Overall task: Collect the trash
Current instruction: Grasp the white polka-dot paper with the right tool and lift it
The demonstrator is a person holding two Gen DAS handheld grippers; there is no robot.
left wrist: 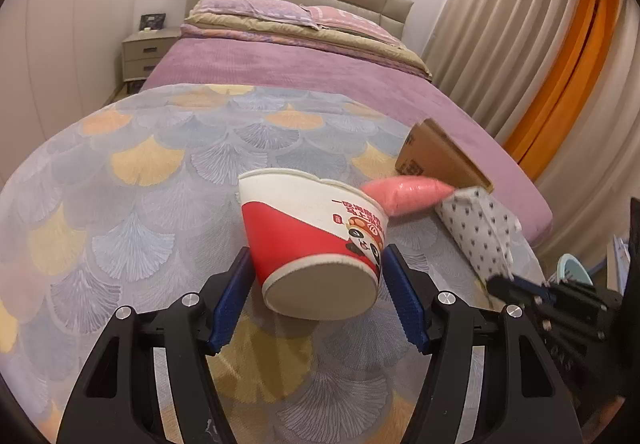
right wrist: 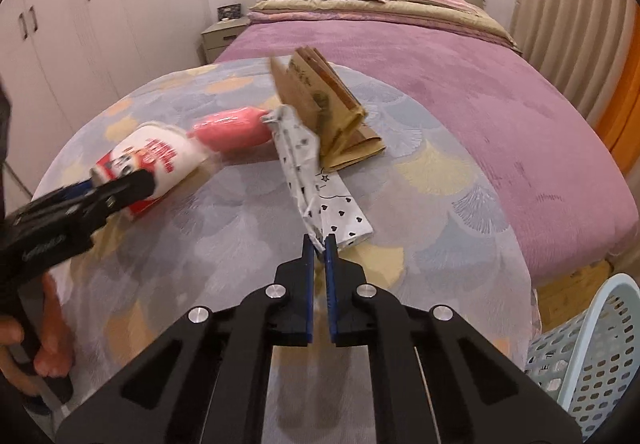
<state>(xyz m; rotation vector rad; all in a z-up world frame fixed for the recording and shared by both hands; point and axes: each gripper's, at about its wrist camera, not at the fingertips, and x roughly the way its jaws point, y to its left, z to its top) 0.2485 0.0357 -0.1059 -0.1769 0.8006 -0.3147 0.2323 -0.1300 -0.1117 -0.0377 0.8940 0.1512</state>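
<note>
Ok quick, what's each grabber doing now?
Left hand-held gripper: closed around the paper cup.
Right hand-held gripper: closed on the white wrapper.

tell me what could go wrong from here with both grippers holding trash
1. The right gripper pinches only the near corner of the white heart-print wrapper; the thin edge may slip or tear when lifted.
2. That wrapper's far end touches the pink packet and the folded brown paper bag, so lifting it may drag them along.
3. The left gripper grips the red and white paper cup near its base, tilted on its side; squeezing could crush it, or it could pivot out.
</note>
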